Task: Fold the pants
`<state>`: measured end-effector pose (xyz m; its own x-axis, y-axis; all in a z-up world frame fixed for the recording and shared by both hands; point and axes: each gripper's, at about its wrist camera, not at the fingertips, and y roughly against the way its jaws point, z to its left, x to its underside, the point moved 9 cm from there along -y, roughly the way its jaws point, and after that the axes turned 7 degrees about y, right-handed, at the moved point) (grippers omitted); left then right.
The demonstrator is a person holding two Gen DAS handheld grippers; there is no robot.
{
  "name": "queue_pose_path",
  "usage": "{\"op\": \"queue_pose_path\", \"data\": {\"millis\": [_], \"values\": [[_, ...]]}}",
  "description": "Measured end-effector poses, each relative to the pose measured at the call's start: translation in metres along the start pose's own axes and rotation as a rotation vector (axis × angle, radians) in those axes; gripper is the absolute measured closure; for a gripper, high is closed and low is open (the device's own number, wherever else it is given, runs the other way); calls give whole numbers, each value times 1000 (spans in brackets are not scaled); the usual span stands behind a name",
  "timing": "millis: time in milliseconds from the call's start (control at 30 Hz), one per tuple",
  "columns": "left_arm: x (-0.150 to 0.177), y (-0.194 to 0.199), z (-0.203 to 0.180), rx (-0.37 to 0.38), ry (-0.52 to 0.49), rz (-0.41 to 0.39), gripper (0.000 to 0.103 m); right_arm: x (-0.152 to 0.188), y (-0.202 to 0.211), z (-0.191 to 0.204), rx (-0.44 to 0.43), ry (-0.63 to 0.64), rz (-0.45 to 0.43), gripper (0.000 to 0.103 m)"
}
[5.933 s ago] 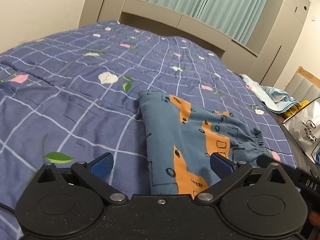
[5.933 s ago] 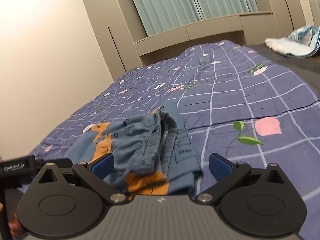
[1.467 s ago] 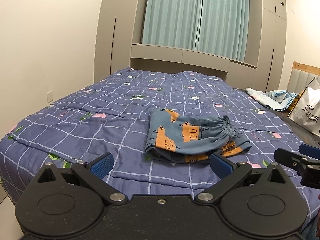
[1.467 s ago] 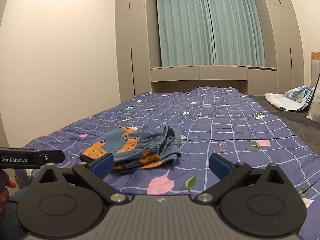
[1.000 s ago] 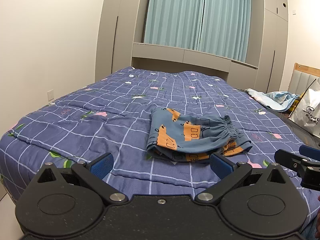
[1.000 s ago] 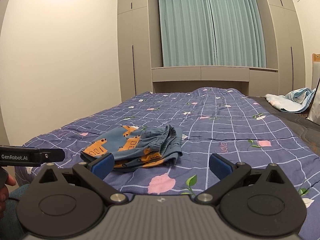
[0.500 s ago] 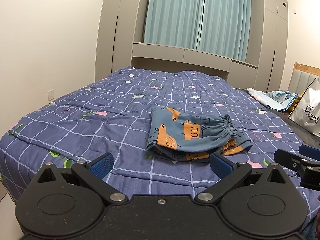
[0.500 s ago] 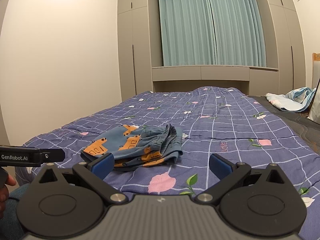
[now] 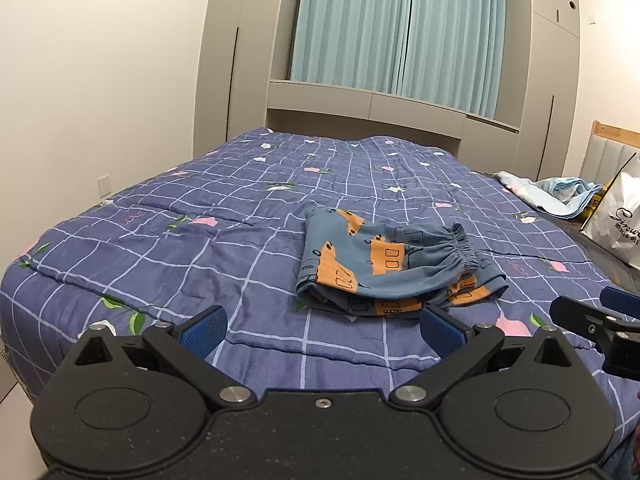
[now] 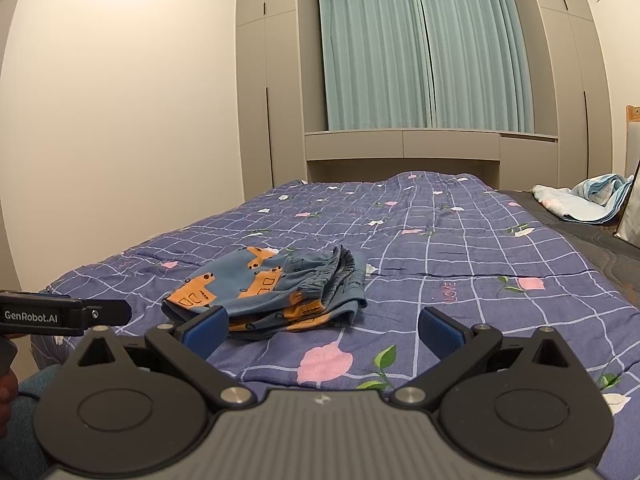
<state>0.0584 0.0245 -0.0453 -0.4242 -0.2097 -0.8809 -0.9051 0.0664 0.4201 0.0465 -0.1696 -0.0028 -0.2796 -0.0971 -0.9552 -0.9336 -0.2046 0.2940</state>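
Note:
Blue pants [image 9: 384,264] with orange patches lie folded into a compact bundle on the purple checked bedspread [image 9: 200,248]; the elastic waistband faces right. In the right wrist view the same pants [image 10: 268,288] lie ahead and left of centre. My left gripper [image 9: 322,330] is open and empty, held back from the bed's near edge, well short of the bundle. My right gripper [image 10: 322,330] is also open and empty, back from the bundle. The right gripper's fingers [image 9: 592,316] show at the right edge of the left wrist view.
A light blue cloth [image 9: 560,196] and a white bag [image 9: 616,220] sit at the bed's right side. Grey wardrobes and teal curtains [image 10: 420,52] stand behind the bed. A cream wall [image 9: 100,80] runs along the left. A hand [image 10: 6,396] shows low left.
Since 5.9 s ago both grippers pulled well back from the folded pants, which stay on the bed. Over the last second almost nothing moved.

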Motion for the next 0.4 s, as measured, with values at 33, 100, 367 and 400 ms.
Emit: {"op": "queue_pose_path", "data": {"millis": [33,100,367,400], "values": [[-1,0,0,0,1,1,1,1,0,0,-1,1,1,0],[0,-1,0,-3,1,2,1,1,0,1,-1,1,1,0],[0,-1,0,-5,-1,7,1,2,-1,1,-2,1,4,0],[1,-1,1,-6,-2,9,1,2,-1,1,-2,1,4,0]]}}
